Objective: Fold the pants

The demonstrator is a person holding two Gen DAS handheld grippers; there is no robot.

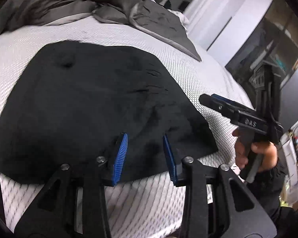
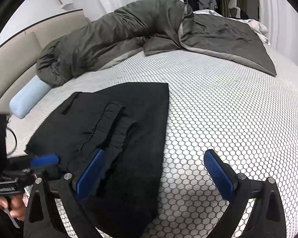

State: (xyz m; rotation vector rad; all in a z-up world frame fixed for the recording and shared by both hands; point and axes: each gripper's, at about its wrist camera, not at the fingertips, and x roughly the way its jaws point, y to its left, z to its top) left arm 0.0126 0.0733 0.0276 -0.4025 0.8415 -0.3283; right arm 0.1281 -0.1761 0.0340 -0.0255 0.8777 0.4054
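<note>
**Black pants folded on the bed, both grippers parted and holding nothing**

Nearest in the left wrist view, the left gripper (image 1: 145, 154) hovers over the near edge of the black pants (image 1: 85, 103), its blue-padded fingers (image 1: 120, 158) a moderate way apart with no cloth between them. The pants lie flat as a compact dark slab on the honeycomb-patterned mattress (image 1: 188, 63). Only this view shows the right gripper from outside (image 1: 206, 100), off the garment's right edge above bare mattress, with the person's hand (image 1: 254, 152) on its grip; its opening cannot be judged here.

The right wrist view settles that: the right gripper (image 2: 152, 168) is spread wide, one finger (image 2: 91, 174) over the pants (image 2: 129, 119) and the other over bare mattress (image 2: 218, 109), gripping nothing. Only here is the gathered elastic waistband (image 2: 113, 125) visible on top of the fold, running lengthwise. The garment's long axis runs from the camera away toward a squared far edge. The left gripper's blue tip (image 2: 44, 159) shows at the pants' left side.

Farther back lie a pale blue bolster (image 2: 27, 99) and a rumpled grey duvet (image 2: 129, 29) against the beige headboard (image 2: 14, 59).
</note>
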